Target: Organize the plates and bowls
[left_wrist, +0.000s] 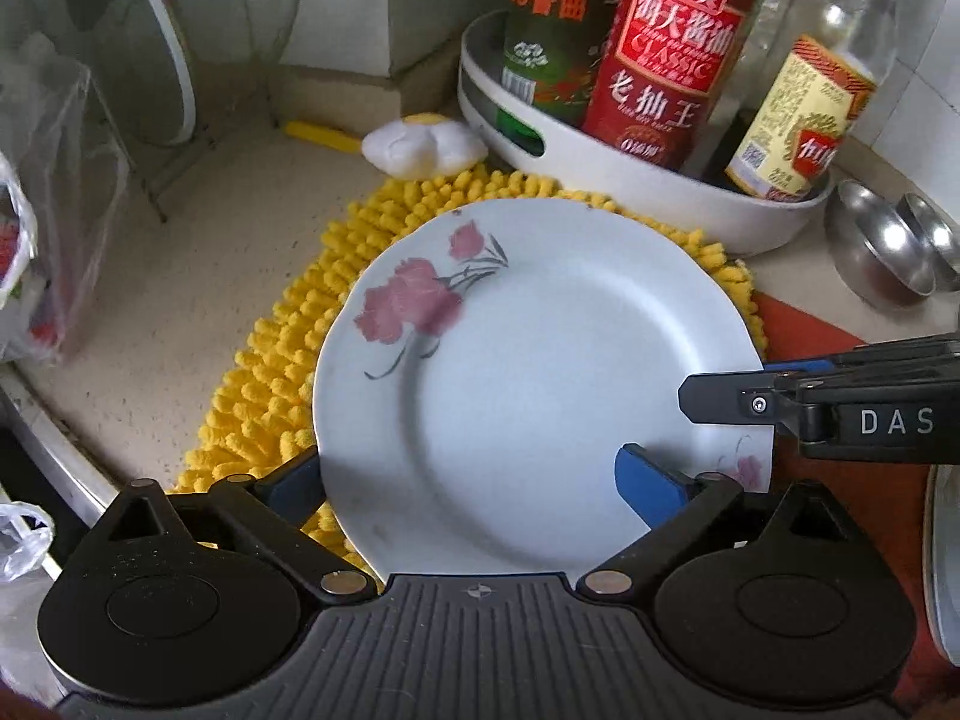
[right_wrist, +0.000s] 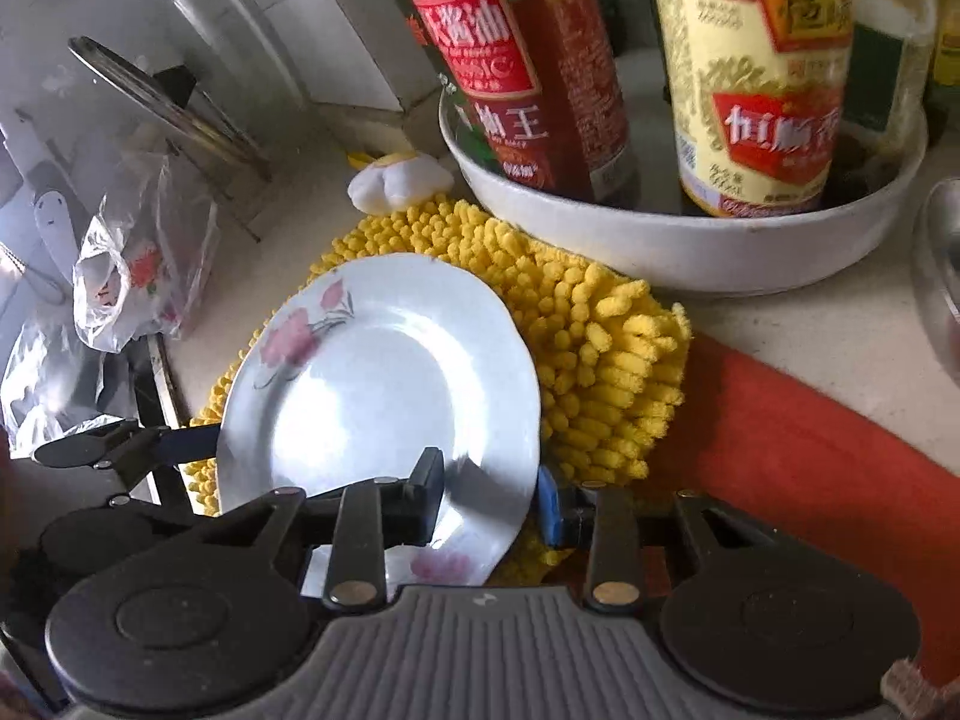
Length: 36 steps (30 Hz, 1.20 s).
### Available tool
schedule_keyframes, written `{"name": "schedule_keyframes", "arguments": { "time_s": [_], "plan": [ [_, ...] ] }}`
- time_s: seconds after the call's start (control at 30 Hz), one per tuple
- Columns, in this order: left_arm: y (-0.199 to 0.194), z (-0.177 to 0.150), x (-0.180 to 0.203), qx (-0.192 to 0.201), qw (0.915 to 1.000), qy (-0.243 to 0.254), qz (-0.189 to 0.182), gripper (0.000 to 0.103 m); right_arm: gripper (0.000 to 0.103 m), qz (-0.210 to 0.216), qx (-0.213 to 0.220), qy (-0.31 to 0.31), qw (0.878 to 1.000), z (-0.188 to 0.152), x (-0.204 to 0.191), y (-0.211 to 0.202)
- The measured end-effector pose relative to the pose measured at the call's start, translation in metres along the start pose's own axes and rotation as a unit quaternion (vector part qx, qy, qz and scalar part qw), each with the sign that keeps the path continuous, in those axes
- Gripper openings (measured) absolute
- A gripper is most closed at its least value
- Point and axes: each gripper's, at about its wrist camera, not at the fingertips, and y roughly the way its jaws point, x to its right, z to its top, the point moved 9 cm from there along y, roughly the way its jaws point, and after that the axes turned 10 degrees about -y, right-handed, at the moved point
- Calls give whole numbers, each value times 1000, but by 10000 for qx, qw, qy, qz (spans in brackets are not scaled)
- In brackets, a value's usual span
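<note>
right gripper [right_wrist: 489,498] nearest, jaws clamped on the near rim of the white flowered plate [left_wrist: 540,372], left gripper [left_wrist: 474,477] spread wide with the plate between its fingers, one below and one above, plate partly on the yellow chenille mat [left_wrist: 282,372], white bottle tray [left_wrist: 630,174] behind.

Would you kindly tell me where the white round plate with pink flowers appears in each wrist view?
Left wrist view: the white round plate with pink flowers fills the centre, on the yellow shaggy mat.
Right wrist view: the plate lies left of centre, tilted, its near rim between the right gripper fingers.
Shared landmark: the red-labelled soy sauce bottle stands behind it.
</note>
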Motion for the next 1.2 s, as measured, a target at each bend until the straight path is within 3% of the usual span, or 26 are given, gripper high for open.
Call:
{"name": "schedule_keyframes", "arguments": {
  "time_s": [0.33,0.67,1.2],
  "plan": [
    [-25,2,32,333,9992,180,129,101,31,67,288,60,9995,-6,5,-36],
    [-35,-14,81,379,9984,414,96,101,31,40,446,254,9987,-29,28,-73],
    [-38,-40,163,365,9923,1150,-290,101,31,-304,731,732,9942,-74,83,-138]
  ]
}}
